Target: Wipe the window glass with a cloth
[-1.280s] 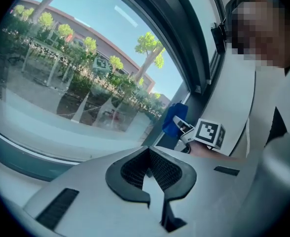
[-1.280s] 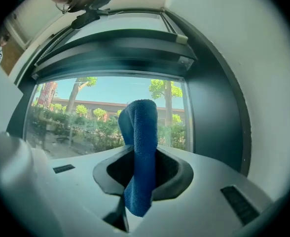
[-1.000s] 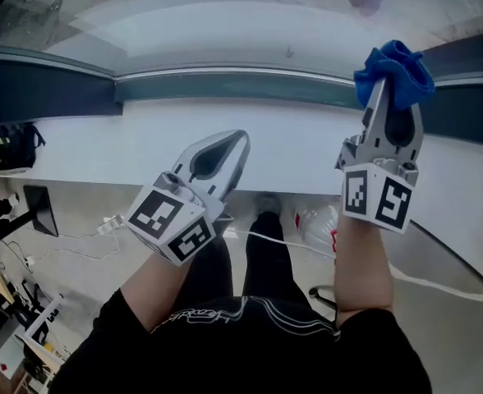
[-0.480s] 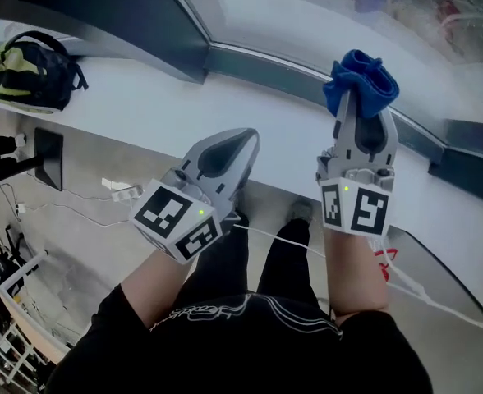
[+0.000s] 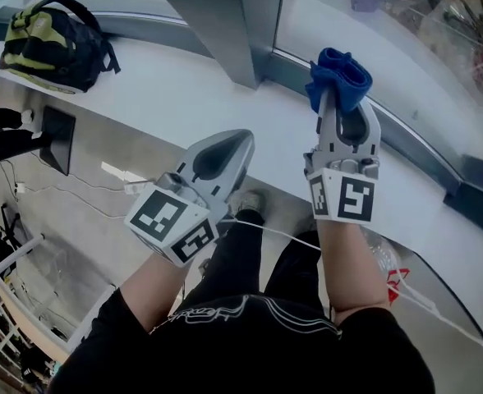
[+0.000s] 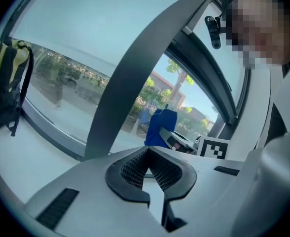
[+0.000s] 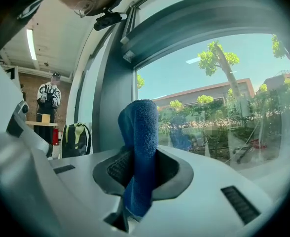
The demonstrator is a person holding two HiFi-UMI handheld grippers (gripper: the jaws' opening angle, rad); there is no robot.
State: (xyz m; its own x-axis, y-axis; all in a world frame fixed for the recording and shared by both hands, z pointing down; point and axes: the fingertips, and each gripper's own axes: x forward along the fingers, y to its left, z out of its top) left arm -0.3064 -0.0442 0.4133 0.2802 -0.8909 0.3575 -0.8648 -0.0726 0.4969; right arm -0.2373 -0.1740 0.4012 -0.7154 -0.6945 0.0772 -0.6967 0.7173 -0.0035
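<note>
The head camera looks steeply down from above onto the white sill [image 5: 184,89] and the floor [image 5: 85,195]. Each gripper's camera sits close behind its own jaws, facing the window [image 7: 209,107]; the one on the left gripper [image 5: 241,136] also looks across at the right gripper [image 5: 344,105]. All three views share the backpack [image 5: 57,39] and the cloth [image 5: 338,76]

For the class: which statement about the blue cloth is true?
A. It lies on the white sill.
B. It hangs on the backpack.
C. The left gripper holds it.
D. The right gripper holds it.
D: in the right gripper view, the right gripper has its jaws shut on the blue cloth, which sticks up above them. The left gripper is shut with nothing in it.
</note>
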